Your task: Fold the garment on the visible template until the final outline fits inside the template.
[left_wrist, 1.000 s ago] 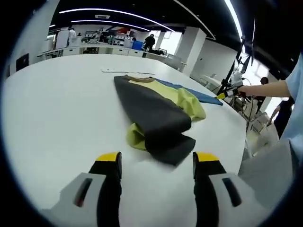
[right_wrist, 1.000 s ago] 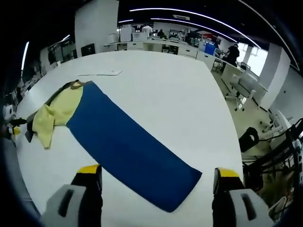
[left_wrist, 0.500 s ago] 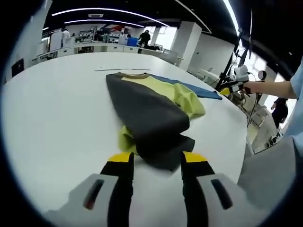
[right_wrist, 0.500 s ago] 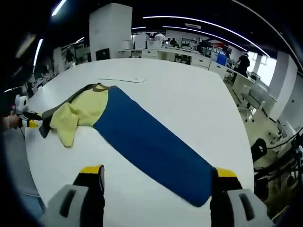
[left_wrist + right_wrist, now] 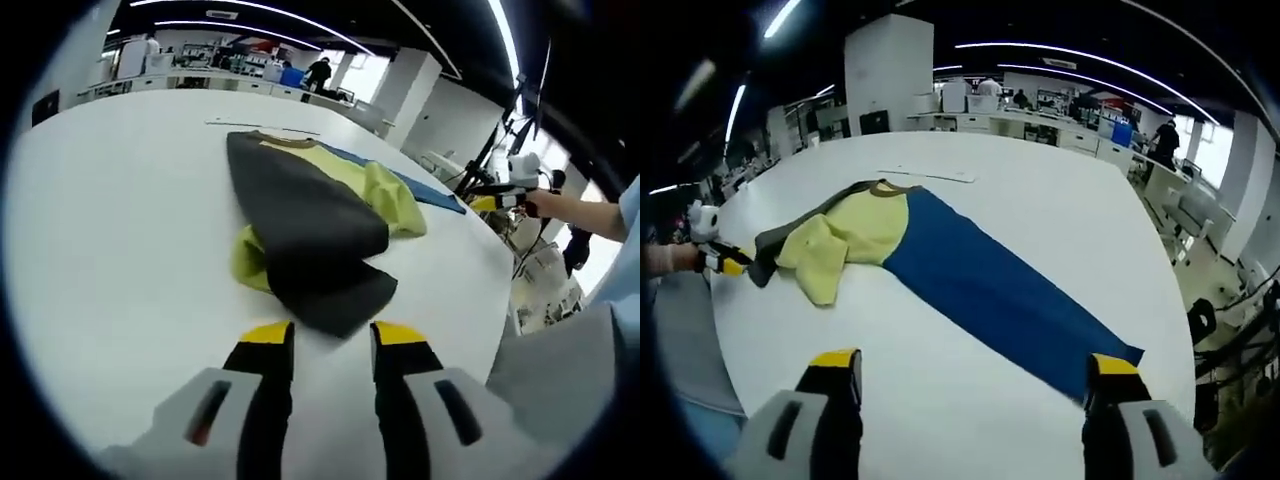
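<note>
My left claw (image 5: 331,340) sits nearest, its yellow-tipped jaws drawn close with only a narrow gap, right at the near dark corner of the shirt (image 5: 320,235); I cannot tell whether any cloth is pinched between them. My right claw (image 5: 970,370) hangs low over the white bench (image 5: 1040,210) with its jaws spread wide and nothing between them, just short of the near end of the blue mat (image 5: 990,285).

Beyond the left claw the shirt lies bunched, a dark panel folded over yellow-green cloth, with a yellow sleeve spilling to the right. In the right gripper view it covers the far left end of the blue mat, which I take to be the template, and part of it hangs off the mat's edge onto bare bench. A flat white sheet (image 5: 930,174) lies further off.

The risk I see: if I nip only the top dark layer, the yellow layer underneath will stay behind and the fold will come out crooked. Pulling hard from this one corner could also drag the whole shirt off the mat, since the right claw holds nothing down.
</note>
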`<state>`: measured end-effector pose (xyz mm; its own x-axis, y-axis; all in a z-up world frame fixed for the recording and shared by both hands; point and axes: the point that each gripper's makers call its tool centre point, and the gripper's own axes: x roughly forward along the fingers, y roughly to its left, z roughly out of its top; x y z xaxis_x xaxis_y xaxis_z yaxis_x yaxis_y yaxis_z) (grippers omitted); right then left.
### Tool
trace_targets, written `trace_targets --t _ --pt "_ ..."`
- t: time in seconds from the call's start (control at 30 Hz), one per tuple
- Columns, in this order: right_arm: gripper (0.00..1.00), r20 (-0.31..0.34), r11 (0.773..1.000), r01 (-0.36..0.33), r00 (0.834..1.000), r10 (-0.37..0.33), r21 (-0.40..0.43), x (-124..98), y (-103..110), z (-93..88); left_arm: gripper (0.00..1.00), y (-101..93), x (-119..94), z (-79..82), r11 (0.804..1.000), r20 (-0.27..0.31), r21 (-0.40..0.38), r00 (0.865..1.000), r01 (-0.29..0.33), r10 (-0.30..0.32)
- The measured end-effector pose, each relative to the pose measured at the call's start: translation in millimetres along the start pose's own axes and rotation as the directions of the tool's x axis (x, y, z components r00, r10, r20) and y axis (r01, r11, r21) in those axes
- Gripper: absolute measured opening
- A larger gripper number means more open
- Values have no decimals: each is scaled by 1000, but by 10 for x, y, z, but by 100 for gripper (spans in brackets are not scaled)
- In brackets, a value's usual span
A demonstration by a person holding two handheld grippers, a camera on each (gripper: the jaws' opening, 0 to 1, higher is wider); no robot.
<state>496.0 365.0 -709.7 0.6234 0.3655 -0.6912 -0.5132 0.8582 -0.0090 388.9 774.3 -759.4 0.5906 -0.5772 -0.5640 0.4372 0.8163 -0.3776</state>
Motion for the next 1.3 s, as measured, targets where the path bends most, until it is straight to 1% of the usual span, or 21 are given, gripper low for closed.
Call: trace_targets --t 0.13,0.23,0.4,0.57,0.7,0.87,0.97,1.0,1.03,1.1,1.13,1.23,1.3 --pt "92 3 1000 1 1000 -1 -4 -30 19 -6 25 -42 9 -3 1000 8 -18 1000 10 -10" --pt "92 -3 1000 3 1000 -3 -7 -38 23 -33 23 -44 33 4 999 20 -49 1000 17 -16" --pt "91 -12 1000 -2 1000 1 -6 -47 77 -93 18 -16 55 24 996 34 -87 999 3 0" --pt "91 -23 1000 -12 1000 12 -6 -43 152 -155 6 -17 71 17 992 44 -130 999 8 -3" --pt "91 -32 1000 -17 999 17 -8 -47 186 -189 0 -22 61 71 990 68 -144 998 12 -2" --pt "90 -33 1000 -20 999 20 -4 -59 212 -204 0 -26 36 150 987 82 -156 997 25 -12" --pt "90 -38 1000 -20 999 20 -7 -65 222 -222 0 -56 -33 248 990 103 -136 994 39 -25" --pt "90 -37 1000 -20 999 20 -7 -70 230 -228 0 -67 -57 277 992 107 -122 994 44 -31" --pt "90 -37 1000 -20 999 20 -4 -73 234 -230 0 -73 -99 318 995 111 -88 993 47 -37" --pt "90 -37 1000 -19 999 19 -4 -82 248 -238 0 -70 -160 357 997 108 -49 993 53 -47" --pt "90 -35 1000 -18 999 18 -5 -86 253 -237 0 -63 -210 392 998 111 -40 993 49 -44" --pt "91 -29 1000 -18 999 18 -4 -101 276 -230 0 -18 -316 466 998 118 -36 992 46 -41" --pt "91 -23 1000 -20 1000 20 -3 -112 295 -219 0 49 -390 511 999 121 -38 992 31 -26"
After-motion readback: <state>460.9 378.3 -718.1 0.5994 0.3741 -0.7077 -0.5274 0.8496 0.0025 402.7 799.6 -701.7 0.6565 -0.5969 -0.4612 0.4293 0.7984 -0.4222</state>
